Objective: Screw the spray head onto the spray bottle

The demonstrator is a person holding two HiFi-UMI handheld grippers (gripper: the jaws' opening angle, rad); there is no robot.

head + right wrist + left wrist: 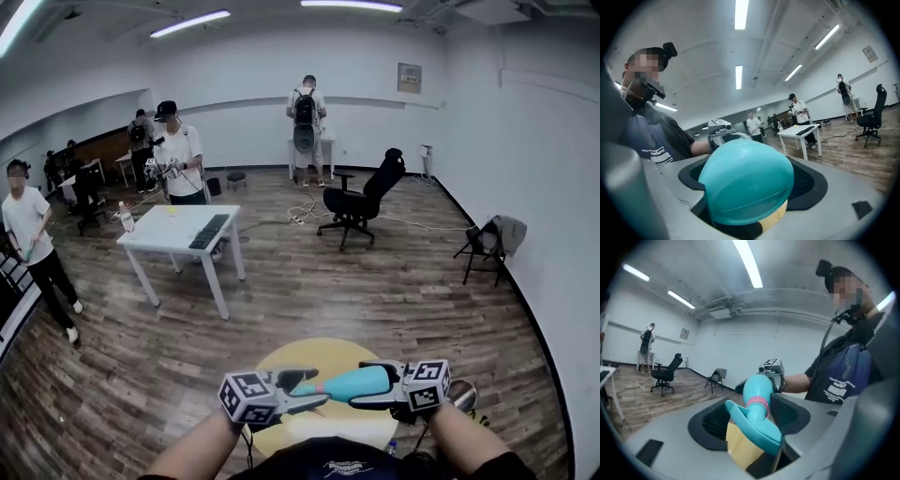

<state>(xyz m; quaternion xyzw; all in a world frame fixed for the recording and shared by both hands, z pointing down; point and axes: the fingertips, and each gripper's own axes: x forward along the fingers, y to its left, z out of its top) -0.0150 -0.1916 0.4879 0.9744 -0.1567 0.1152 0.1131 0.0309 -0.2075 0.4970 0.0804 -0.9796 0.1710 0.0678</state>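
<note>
Noted the right tool clamped on the base end of the teal spray bottle, holding it level above the round yellow desk. Found the spray head at the bottle's neck, by the pink collar, pointing into the left tool. Recorded that tool's jaws apart on either side of the spray head, with a gap at one pad and no press made out. Saw a white desk, a black office chair and several people standing beyond.

Dark T-shirt with white print
</note>
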